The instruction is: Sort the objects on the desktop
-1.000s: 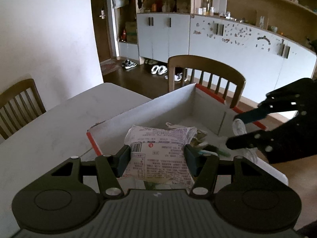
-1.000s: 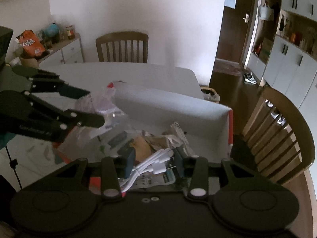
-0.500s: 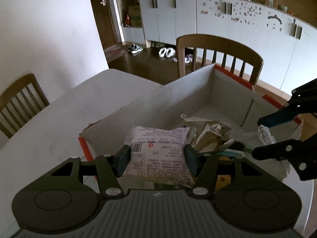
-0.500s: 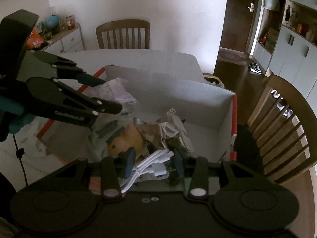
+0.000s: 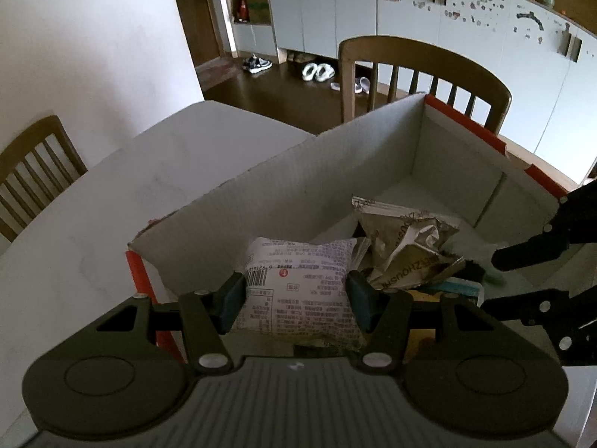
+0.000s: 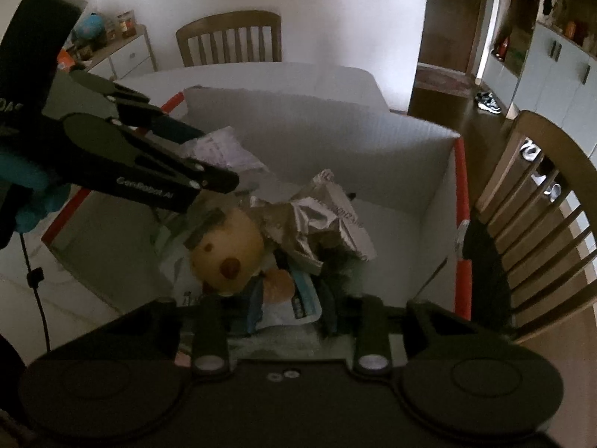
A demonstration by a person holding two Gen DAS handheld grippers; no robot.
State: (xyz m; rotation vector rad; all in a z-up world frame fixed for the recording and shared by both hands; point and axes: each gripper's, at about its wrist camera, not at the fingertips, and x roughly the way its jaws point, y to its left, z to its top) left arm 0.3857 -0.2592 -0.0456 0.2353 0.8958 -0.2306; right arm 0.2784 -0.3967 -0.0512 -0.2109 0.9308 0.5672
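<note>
My left gripper is shut on a white printed snack packet and holds it over the near end of a white cardboard box with red edges. The left gripper also shows in the right wrist view, with the packet between its fingers. My right gripper is open and empty, low over the box's contents; its fingers show in the left wrist view. In the box lie a crumpled silver wrapper, a tan plush toy and a light blue packet.
The box stands on a white table. Wooden chairs stand beyond the box, at the table's left and at the far side. A sideboard with jars stands by the wall.
The right gripper has let go of the white cable it held and now stands open. Both grippers have moved lower over the box. The left still holds the packet.
</note>
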